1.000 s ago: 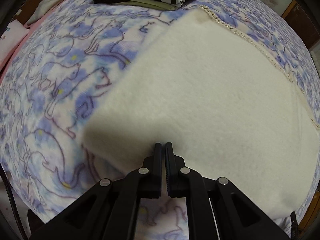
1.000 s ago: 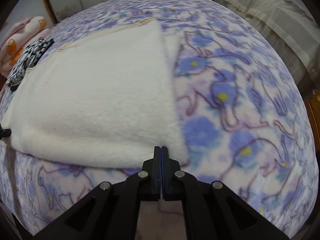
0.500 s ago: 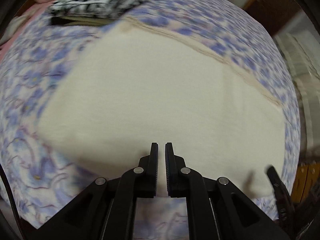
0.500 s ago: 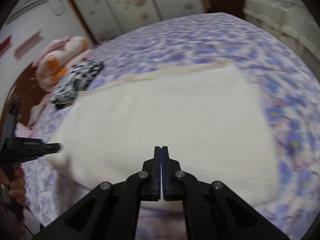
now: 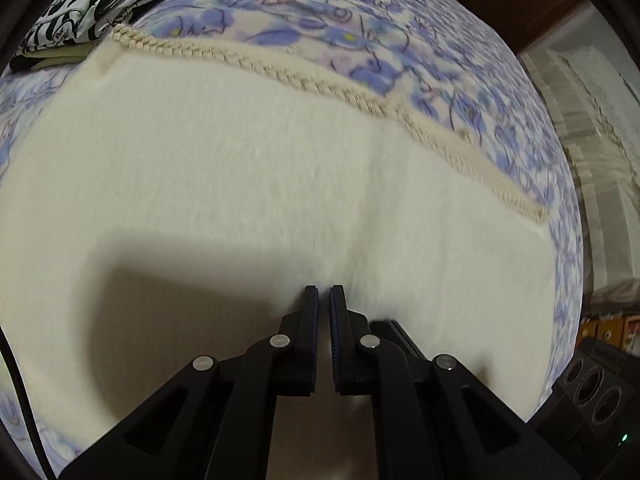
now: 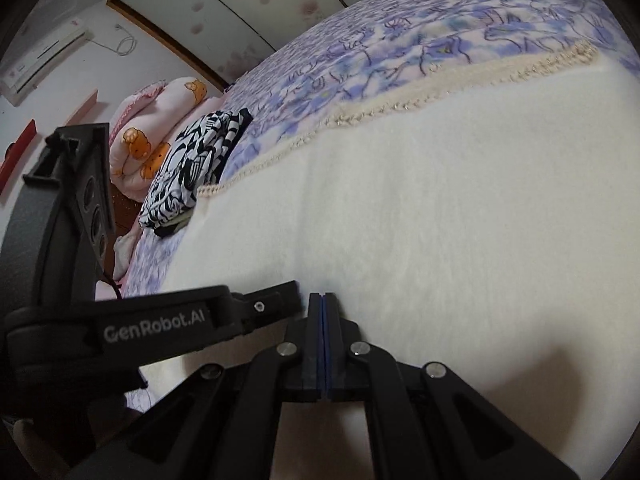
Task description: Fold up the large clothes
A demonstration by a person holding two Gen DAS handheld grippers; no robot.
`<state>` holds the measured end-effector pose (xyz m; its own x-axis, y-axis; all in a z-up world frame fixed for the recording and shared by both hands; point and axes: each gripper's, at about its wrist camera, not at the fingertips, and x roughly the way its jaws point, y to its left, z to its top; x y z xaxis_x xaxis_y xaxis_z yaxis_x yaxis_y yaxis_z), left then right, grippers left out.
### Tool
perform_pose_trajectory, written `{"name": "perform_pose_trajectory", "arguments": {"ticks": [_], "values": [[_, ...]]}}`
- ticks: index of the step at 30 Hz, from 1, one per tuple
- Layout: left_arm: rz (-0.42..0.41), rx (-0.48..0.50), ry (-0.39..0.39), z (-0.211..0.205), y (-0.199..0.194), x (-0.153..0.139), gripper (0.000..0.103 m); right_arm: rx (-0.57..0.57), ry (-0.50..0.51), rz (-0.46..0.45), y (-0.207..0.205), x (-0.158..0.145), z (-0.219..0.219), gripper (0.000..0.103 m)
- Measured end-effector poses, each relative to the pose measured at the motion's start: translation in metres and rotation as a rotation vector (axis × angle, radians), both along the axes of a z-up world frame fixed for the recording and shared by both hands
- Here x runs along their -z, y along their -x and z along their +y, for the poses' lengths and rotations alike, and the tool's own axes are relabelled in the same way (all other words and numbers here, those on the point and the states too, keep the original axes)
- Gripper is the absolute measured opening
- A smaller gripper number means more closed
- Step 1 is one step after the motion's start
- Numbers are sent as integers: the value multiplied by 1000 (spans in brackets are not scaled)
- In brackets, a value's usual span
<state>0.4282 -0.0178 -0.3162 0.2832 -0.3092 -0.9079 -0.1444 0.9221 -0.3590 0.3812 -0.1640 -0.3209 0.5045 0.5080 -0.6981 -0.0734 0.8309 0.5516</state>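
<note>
A cream fleece blanket [image 5: 224, 184] with a crocheted trim [image 5: 280, 70] is spread on the floral bedspread [image 5: 360, 20]. The left gripper [image 5: 324, 292] is seen slightly parted above it; the right gripper [image 6: 323, 298] is pressed closed, nothing visibly pinched.

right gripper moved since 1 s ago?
Yes. The right gripper swung left, from the cream blanket's right corner to mid-edge beside the left gripper; the black-and-white clothes pile looms nearer.
</note>
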Motion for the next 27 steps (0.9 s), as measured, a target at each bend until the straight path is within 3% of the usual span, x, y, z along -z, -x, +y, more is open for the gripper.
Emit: {"name": "perform_pose_trajectory", "arguments": {"ticks": [7, 12, 20, 24, 27], "values": [[-40, -69, -10, 9, -55, 7, 4, -5, 37, -25, -47, -1, -11, 0], [-81, -97, -30, 16, -78, 13, 1, -35, 38, -42, -53, 0, -15, 0], [-94, -170, 45, 40, -80, 16, 1, 114, 52, -57, -48, -2, -69, 0], [-94, -217, 135, 54, -75, 21, 1, 184, 98, -66, -46, -7, -97, 0], [-87, -218, 114, 57, -75, 17, 1, 227, 113, -66, -45, -9, -124, 0]]}}
